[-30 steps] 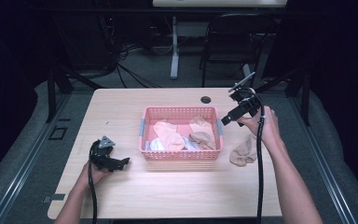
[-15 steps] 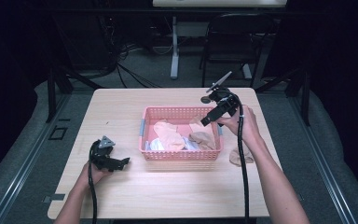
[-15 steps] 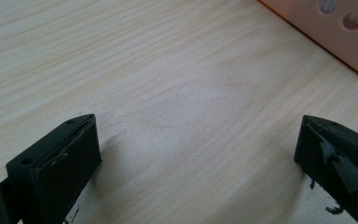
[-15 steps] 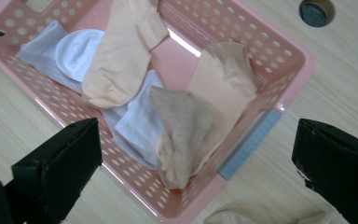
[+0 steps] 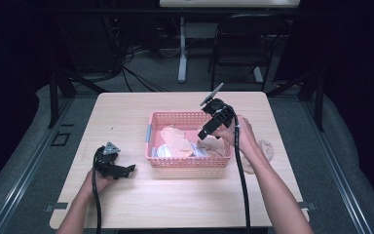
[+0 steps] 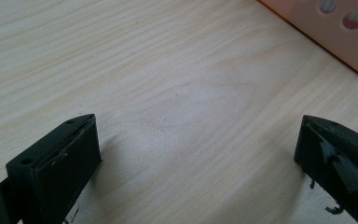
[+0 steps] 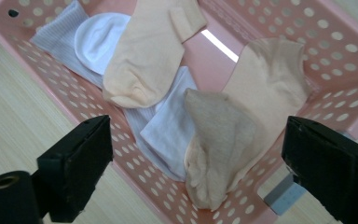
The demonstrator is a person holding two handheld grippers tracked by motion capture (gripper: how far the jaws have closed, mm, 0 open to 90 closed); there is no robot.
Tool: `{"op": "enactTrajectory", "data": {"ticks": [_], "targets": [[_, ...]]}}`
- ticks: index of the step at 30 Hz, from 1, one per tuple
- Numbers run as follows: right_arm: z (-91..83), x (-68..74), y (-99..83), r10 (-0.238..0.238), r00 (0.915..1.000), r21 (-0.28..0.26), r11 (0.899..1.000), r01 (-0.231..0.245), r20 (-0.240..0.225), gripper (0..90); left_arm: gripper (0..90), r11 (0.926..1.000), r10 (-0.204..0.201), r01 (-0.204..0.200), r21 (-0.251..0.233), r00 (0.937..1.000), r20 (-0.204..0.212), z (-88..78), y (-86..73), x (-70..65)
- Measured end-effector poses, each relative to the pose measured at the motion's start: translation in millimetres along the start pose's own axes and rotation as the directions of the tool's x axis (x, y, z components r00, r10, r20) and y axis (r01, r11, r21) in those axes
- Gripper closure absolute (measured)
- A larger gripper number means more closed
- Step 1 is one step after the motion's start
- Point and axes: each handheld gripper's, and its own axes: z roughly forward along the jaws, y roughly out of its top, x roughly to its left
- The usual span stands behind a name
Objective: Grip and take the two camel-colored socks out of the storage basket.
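1. The right gripper (image 5: 205,132) has swung in from the table's right side to hang over the pink basket (image 5: 190,164), jaws spread and empty.
2. The left gripper (image 5: 126,170) rests on the wooden table (image 5: 126,112), jaws wide apart.
3. Peach socks (image 7: 149,51) and white socks (image 7: 168,133) lie in the basket; one tan sock (image 5: 267,148) lies just right of it.
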Motion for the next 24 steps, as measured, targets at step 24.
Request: {"op": "enactTrajectory", "data": {"ticks": [24], "targets": [[75.1, -12.6, -16.3, 0.041, 0.9969, 0.189, 0.98, -0.053, 0.068, 43.4, 0.0, 1.0, 0.0, 0.0, -0.001, 1.0, 0.001, 0.1, 0.0, 0.0]]}}
